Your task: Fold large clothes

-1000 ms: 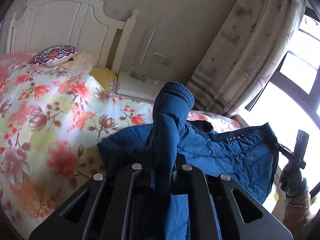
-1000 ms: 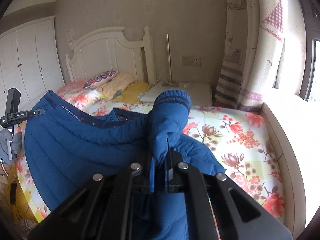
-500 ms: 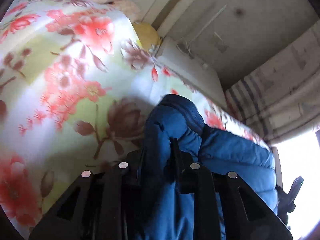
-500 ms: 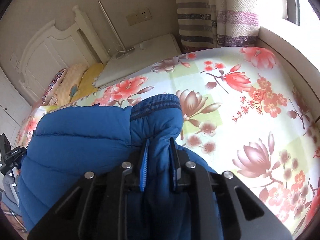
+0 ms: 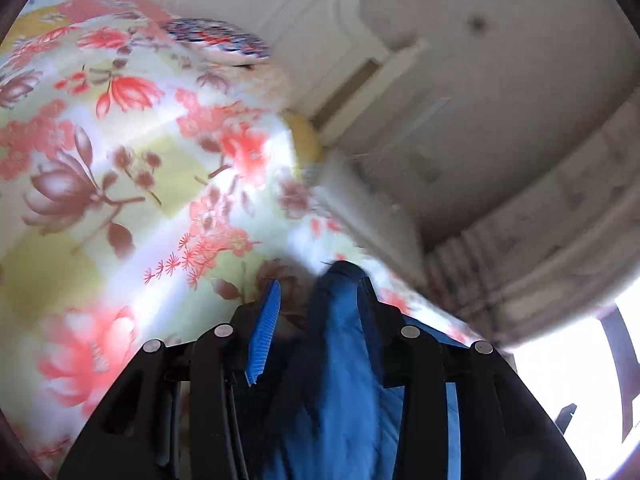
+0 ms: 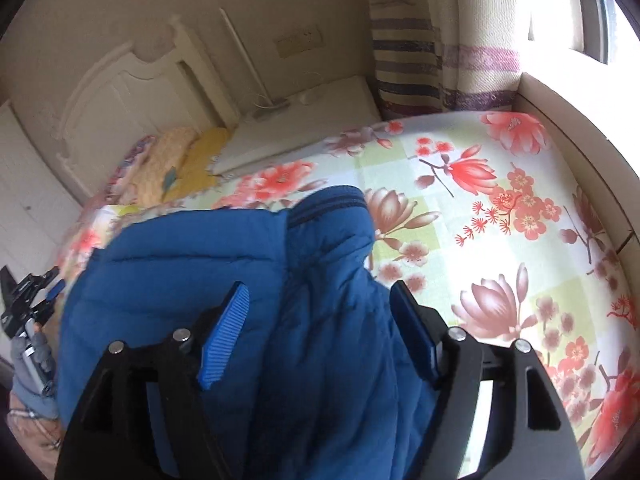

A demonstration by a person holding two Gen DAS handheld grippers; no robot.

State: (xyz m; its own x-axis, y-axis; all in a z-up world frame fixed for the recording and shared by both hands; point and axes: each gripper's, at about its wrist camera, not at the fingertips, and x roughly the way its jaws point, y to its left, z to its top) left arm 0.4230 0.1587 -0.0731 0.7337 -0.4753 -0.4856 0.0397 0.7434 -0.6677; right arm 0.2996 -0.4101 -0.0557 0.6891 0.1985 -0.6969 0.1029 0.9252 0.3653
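Observation:
A blue quilted puffer jacket (image 6: pixel 256 288) lies on the floral bedspread (image 6: pixel 500 208), its sleeve with a ribbed cuff (image 6: pixel 332 204) lying forward between my right fingers. My right gripper (image 6: pixel 320 300) is open, its jaws wide apart on either side of the sleeve. In the blurred left wrist view my left gripper (image 5: pixel 316 292) is open too; the other blue sleeve (image 5: pixel 340 340) lies against the right finger, with a gap beside the left pad (image 5: pixel 266 328). The left gripper also shows at the left edge of the right wrist view (image 6: pixel 28 292).
A white headboard (image 6: pixel 132 92) and pillows (image 6: pixel 180 160) stand at the bed's far end, with a white nightstand (image 6: pixel 296 128) beside them. A striped curtain (image 6: pixel 420 48) and a window ledge (image 6: pixel 580 120) border the bed on the right.
Both grippers have opened and let go of the sleeves, which now lie on the bed. Both have come down low over the bedspread since the jacket was held up.

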